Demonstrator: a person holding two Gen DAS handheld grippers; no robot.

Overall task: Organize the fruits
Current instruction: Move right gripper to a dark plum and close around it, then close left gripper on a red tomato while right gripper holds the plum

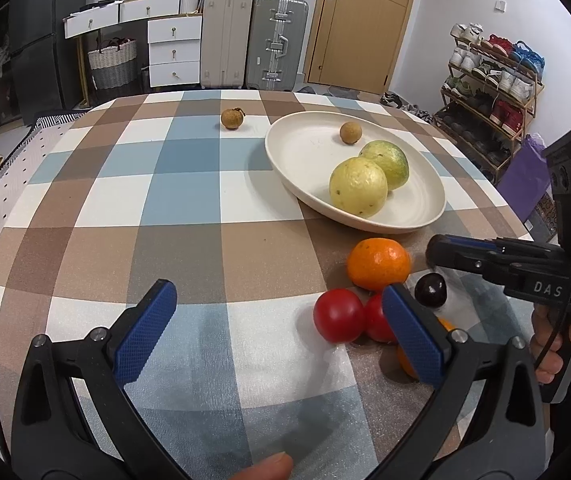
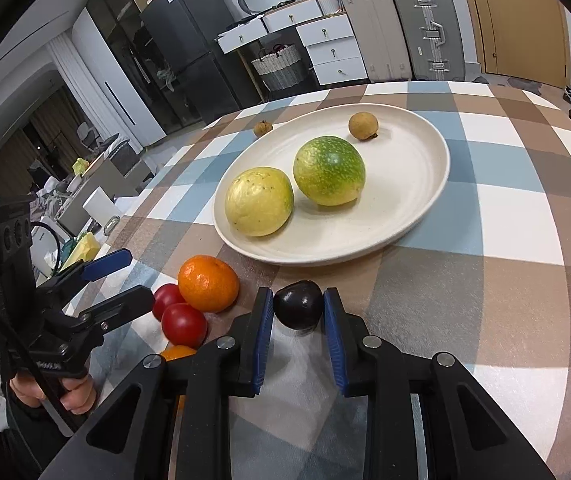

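Note:
A cream plate (image 2: 413,216) (image 1: 309,152) holds a yellow fruit (image 2: 259,201) (image 1: 358,193), a green fruit (image 2: 328,170) (image 1: 391,162) and a small brown longan (image 2: 362,127) (image 1: 351,132). Another longan (image 1: 232,118) (image 2: 263,127) lies on the cloth beyond the plate. Near the front lie a mandarin (image 2: 208,283) (image 1: 378,264), two red tomatoes (image 2: 183,325) (image 1: 338,315), a second mandarin (image 1: 407,360), partly hidden, and a dark plum (image 2: 298,305) (image 1: 430,290). My right gripper (image 2: 298,312) has its pads against both sides of the plum on the table. My left gripper (image 1: 277,300) is open and empty beside the tomatoes.
The table has a checked cloth (image 1: 189,200). Behind it stand suitcases (image 1: 277,40), white drawers (image 1: 173,48), a basket (image 1: 113,60) and a wooden door (image 1: 361,20). A shoe rack (image 1: 489,92) stands at the right.

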